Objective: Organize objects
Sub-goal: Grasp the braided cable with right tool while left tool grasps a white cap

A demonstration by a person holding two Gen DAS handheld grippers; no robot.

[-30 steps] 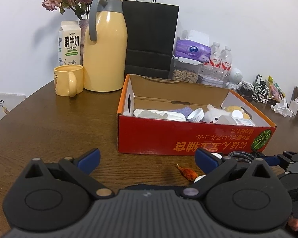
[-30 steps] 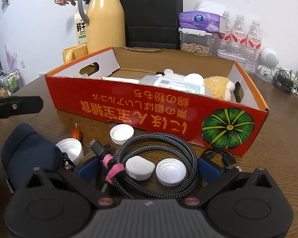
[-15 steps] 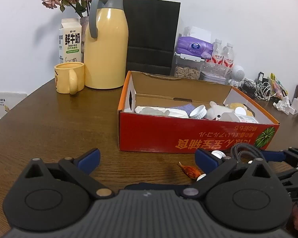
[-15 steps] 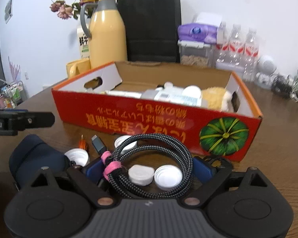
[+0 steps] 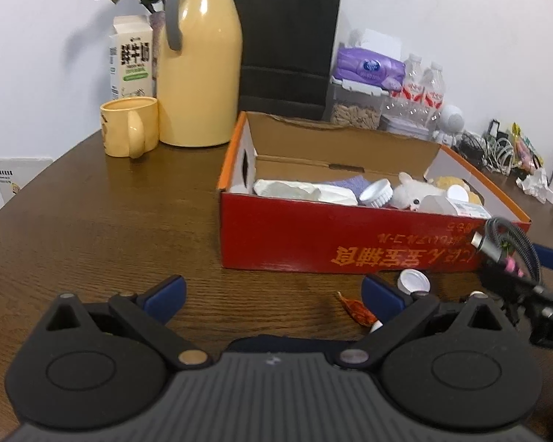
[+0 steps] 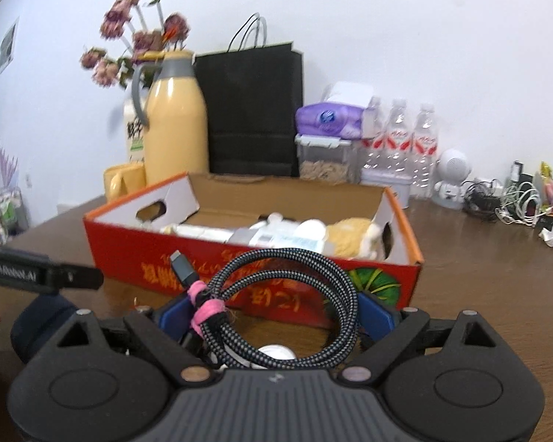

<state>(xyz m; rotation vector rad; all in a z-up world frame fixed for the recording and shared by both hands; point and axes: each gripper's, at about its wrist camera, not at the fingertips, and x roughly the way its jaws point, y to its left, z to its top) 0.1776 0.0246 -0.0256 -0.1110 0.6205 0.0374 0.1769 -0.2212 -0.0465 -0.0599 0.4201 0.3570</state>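
My right gripper [image 6: 272, 313] is shut on a coiled braided cable [image 6: 287, 269] bound with pink ties, and holds it clear of the table in front of the red cardboard box [image 6: 129, 246]. A white cap [image 6: 276, 353] lies on the wood beneath the coil. In the left wrist view the same cable [image 5: 505, 243] hangs at the far right, before the box [image 5: 313, 235], which holds plush toys, caps and packets. My left gripper [image 5: 272, 293] is open over bare wood with nothing between its fingers. Near its right finger lie a white cap [image 5: 413, 281] and an orange wrapper [image 5: 357, 309].
Behind the box stand a yellow jug [image 5: 199, 73], a yellow mug [image 5: 129, 129], a milk carton [image 5: 132, 62], a black paper bag [image 5: 287, 48], a tissue pack and water bottles [image 5: 424, 84]. Tangled chargers [image 5: 497, 147] crowd the far right. A dark blue pouch [image 6: 37, 324] lies at the left.
The right gripper's fingers closed on the cable coil and lifted it off the table, leaving the white caps below. The left gripper has barely moved.
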